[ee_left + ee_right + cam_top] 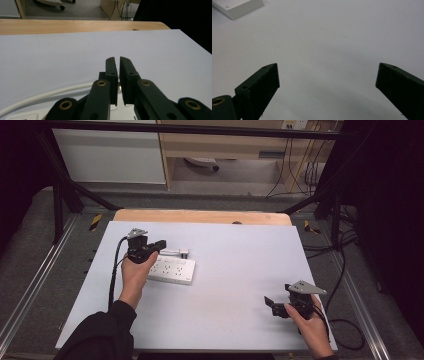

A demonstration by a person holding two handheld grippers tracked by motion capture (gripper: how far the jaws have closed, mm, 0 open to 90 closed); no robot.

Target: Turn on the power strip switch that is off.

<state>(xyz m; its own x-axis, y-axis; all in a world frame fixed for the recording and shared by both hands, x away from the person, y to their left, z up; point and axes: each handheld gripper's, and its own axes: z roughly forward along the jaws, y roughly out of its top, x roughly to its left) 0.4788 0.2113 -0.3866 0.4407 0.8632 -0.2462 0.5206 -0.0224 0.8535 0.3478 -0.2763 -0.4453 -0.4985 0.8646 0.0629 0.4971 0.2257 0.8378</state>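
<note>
Left claw (117, 61) sits over the far edge of the white power strip (172, 270), left of the surface's (235, 270) centre; jaws nearly together, a thin pale piece glimpsed between them, hold uncertain. White cord (47, 96) runs beside it. Right claw (327, 75) rests near right, jaws wide apart, holding nothing.
</note>
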